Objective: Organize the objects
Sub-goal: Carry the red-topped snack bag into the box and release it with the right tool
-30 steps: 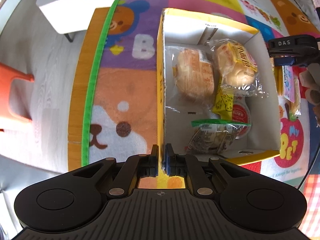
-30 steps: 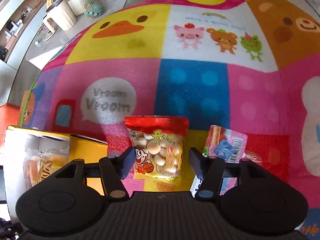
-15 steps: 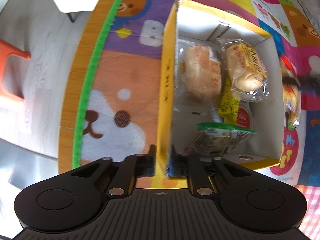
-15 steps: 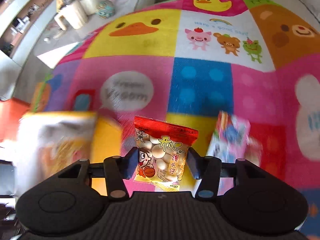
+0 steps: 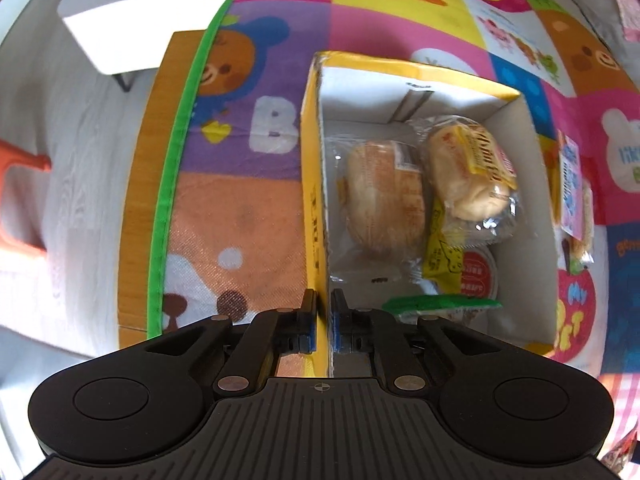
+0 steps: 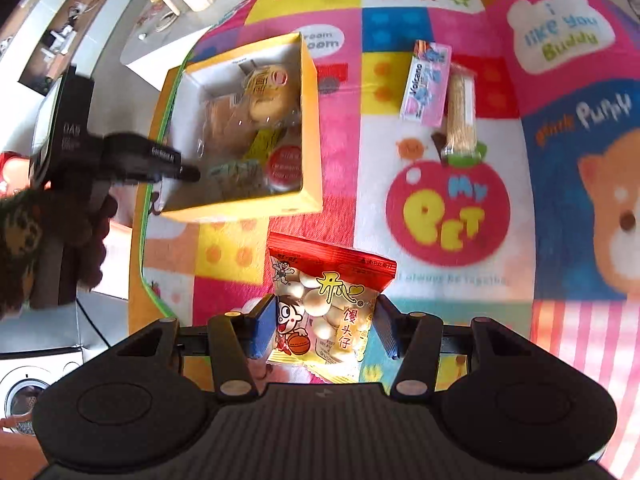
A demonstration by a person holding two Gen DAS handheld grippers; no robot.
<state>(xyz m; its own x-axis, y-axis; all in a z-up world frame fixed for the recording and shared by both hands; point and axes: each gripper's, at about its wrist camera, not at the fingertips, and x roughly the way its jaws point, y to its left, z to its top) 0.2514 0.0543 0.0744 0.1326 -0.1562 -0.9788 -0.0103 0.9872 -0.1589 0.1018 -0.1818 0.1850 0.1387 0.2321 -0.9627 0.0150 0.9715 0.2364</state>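
Note:
A yellow cardboard box (image 5: 314,168) sits on a colourful play mat and holds two wrapped buns (image 5: 384,196), a red-lidded cup (image 5: 476,276) and a green-edged packet (image 5: 436,305). My left gripper (image 5: 322,322) is shut on the box's left wall near its near corner. The box also shows in the right wrist view (image 6: 310,128). My right gripper (image 6: 326,326) is shut on a red snack bag (image 6: 328,304) of round biscuits and holds it above the mat, to the near right of the box.
A pink wafer packet (image 6: 426,84) and a clear cracker packet (image 6: 460,112) lie on the mat right of the box. A white low table (image 5: 132,20) stands beyond the mat's far left edge. An orange stool (image 5: 20,208) is at the left.
My right gripper closed on the red snack bag, lifted it off the mat and pulled back high above it. My left gripper still holds the box wall; the box has shifted slightly.

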